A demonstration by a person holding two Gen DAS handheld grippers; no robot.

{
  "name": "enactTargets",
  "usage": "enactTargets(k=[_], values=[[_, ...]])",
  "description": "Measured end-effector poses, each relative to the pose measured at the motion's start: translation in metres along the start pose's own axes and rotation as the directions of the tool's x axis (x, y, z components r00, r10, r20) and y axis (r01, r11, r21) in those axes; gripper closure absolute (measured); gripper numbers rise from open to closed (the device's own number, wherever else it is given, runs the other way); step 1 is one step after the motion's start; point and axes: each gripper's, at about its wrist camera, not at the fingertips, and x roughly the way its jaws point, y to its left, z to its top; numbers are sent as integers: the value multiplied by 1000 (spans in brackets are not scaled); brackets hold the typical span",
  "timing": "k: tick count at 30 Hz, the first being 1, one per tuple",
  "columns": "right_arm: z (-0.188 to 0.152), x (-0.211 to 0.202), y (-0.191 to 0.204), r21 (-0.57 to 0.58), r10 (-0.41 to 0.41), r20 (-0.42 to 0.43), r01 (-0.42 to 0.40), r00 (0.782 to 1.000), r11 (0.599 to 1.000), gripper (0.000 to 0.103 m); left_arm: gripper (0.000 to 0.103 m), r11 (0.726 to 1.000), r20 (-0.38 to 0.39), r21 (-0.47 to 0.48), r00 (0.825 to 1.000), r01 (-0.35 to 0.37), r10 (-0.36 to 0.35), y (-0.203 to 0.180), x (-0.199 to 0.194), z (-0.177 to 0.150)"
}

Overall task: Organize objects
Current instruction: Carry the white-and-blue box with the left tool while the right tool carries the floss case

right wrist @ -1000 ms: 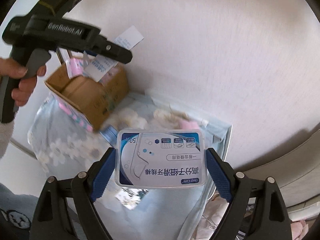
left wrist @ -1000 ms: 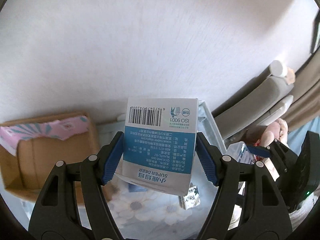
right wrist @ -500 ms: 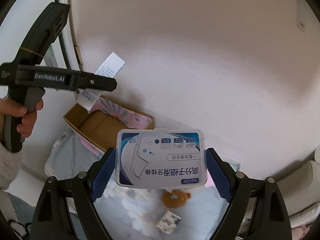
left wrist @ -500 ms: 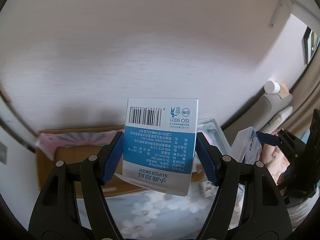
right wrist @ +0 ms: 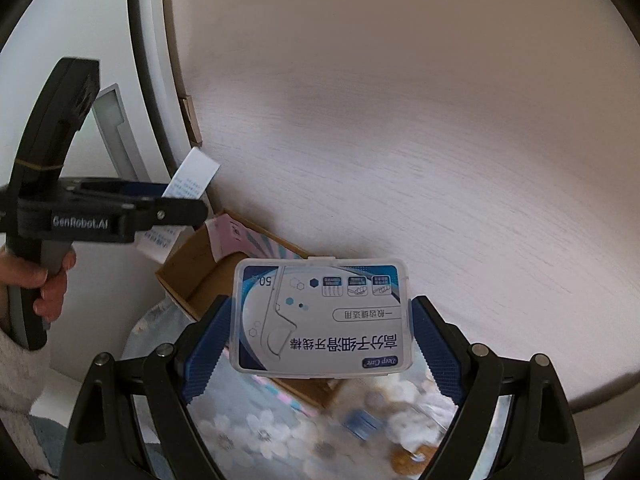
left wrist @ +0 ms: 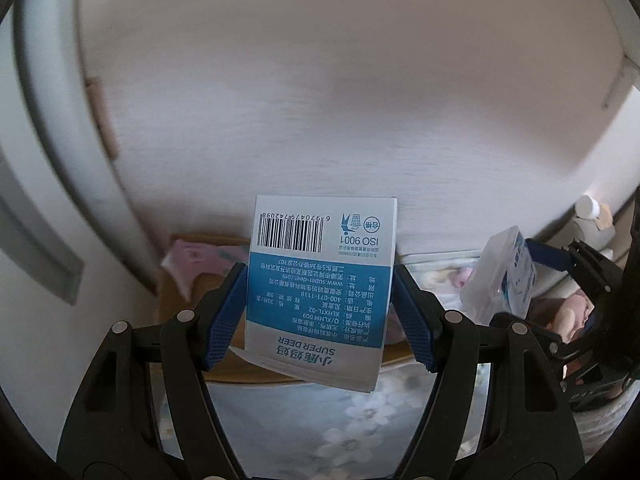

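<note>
My left tool (left wrist: 320, 312) is clamped on a blue and white paper packet (left wrist: 322, 280) — the two blue pads press its left and right edges, and the packet stands up between them with the barcode end away from me and the words SUPER DEER near me, upside down. My right tool (right wrist: 320, 344) is clamped on a flat clear plastic case (right wrist: 322, 318) with a blue and white label; the case lies across the two pads, its long sides going from pad to pad.

Behind both tools I see an open cardboard box (right wrist: 192, 276) with a pink printed flap (right wrist: 228, 236), standing on a tabletop covered by a cloth with pale flowers (left wrist: 376, 412), next to a pale wall (right wrist: 400, 120). In the left view the packet covers the middle of the box. In the right view the case is in front of the box's right part, and my left hand (right wrist: 48, 284) holds the left tool at the far left, above the box's left corner.

In the left view, the right tool with its case shows at the right edge.
</note>
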Motion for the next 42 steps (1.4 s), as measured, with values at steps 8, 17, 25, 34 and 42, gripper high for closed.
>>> enactTargets(k=[8,17,25,34,42], values=[[18,51,18,23,7,-59,-5,998,1000,17,35,999,-53,-31,998,-44,42,44,22,-4],[13,115,27,56,-17,-167,27,986,998,17,35,998,-167,-24,985,-58,53,77,77,-16],[-9,164,30,14,-62,-261,68,963,998,17,35,993,-262,79,960,-85,103,76,129,-28],[-30,209,29,-6,-44,-339,44,940,999,17,35,974,-351,209,922,-92,163,65,179,-47],[-44,218,26,13,-48,-364,57,930,998,17,35,972,-378,218,910,-89,168,67,191,-54]])
